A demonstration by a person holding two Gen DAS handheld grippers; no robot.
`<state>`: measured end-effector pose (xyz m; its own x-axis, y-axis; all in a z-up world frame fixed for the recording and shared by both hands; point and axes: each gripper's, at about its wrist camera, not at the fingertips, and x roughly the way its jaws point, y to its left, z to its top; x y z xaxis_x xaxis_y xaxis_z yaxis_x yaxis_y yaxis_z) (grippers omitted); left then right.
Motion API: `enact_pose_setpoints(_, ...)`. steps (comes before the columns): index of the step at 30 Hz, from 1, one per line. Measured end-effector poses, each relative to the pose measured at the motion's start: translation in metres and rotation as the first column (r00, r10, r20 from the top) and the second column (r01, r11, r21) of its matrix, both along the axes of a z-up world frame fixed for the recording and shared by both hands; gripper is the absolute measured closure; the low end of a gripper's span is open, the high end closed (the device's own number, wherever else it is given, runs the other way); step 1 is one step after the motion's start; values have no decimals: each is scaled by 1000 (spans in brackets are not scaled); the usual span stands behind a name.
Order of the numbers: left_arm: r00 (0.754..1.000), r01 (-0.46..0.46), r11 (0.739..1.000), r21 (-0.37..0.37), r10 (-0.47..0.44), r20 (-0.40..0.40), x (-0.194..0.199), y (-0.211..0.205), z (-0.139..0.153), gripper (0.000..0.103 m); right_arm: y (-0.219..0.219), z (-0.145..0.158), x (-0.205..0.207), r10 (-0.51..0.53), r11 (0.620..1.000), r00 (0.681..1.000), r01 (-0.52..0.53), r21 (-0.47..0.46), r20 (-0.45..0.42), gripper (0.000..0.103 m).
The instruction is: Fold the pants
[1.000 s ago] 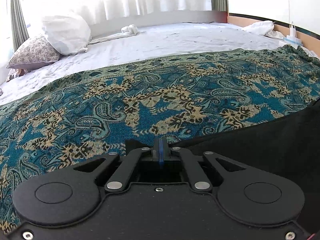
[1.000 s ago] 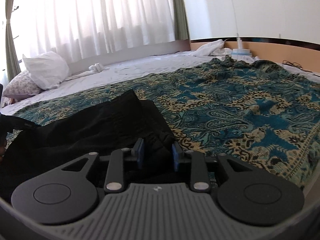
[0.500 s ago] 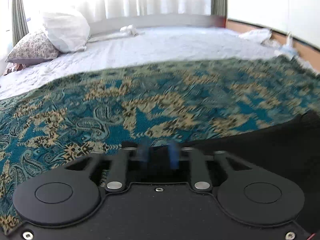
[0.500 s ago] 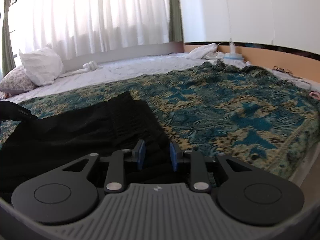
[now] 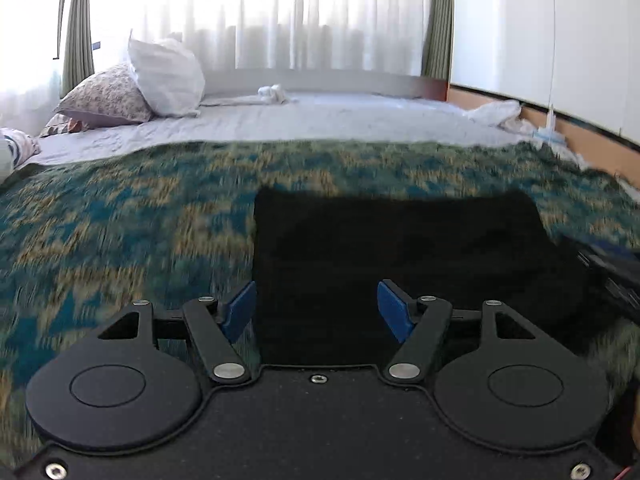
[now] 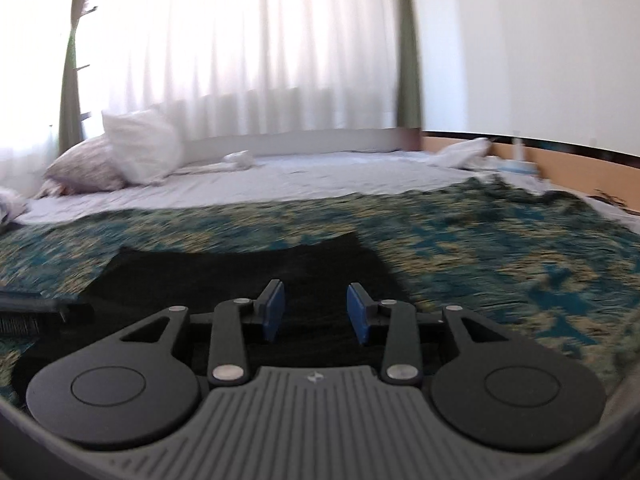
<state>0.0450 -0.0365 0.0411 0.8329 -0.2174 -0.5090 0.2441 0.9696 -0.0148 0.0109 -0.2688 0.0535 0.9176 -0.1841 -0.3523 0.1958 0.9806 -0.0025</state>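
Observation:
The black pants (image 5: pixel 400 248) lie folded into a compact rectangle on the teal patterned blanket (image 5: pixel 120 232). My left gripper (image 5: pixel 316 306) is open and empty, raised above the near edge of the pants. In the right wrist view the pants (image 6: pixel 248 272) lie flat just ahead. My right gripper (image 6: pixel 316 312) is open and empty above their near edge. The right gripper's body shows at the right edge of the left wrist view (image 5: pixel 616 268). The left gripper shows at the left edge of the right wrist view (image 6: pixel 28 312).
The blanket (image 6: pixel 500 248) covers the near part of a white-sheeted bed (image 5: pixel 320 120). Two pillows (image 5: pixel 160 76) lean at the far left. A small white cloth (image 5: pixel 272 94) lies at the head. Crumpled white fabric (image 5: pixel 496 112) lies by the wooden wall panel at right. Curtains hang behind.
Both grippers have opened, let go of the pants and lifted up and back. The pants now lie as a folded rectangle on the blanket.

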Motion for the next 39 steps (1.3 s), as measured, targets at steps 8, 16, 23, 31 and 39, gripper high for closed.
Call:
enact_pose_setpoints(8, 1000, 9, 998, 61, -8, -15, -23, 1, -22, 37, 3, -30, 10, -44, 998, 993, 37, -59, -111, 53)
enact_pose_setpoints(16, 999, 14, 998, 61, -12, -30, -17, 3, -21, 37, -3, -30, -7, 56, 994, 993, -65, -90, -100, 45)
enact_pose_setpoints(23, 999, 12, 999, -39, -14, -46, 30, 31, 18, 23, -63, 8, 11, 53, 987, 998, -49, 154, -25, 27)
enact_pose_setpoints(31, 970, -35, 977, -210, -17, -244, 136, 55, 5, 23, -144, -1, 83, 53, 965, 981, -3, 261, -185, 21)
enact_pose_setpoints(39, 939, -50, 954, -297, -56, -339, 189, 52, -21, 20, -161, -24, 132, 184, 946, 938, -88, 313, -293, 17)
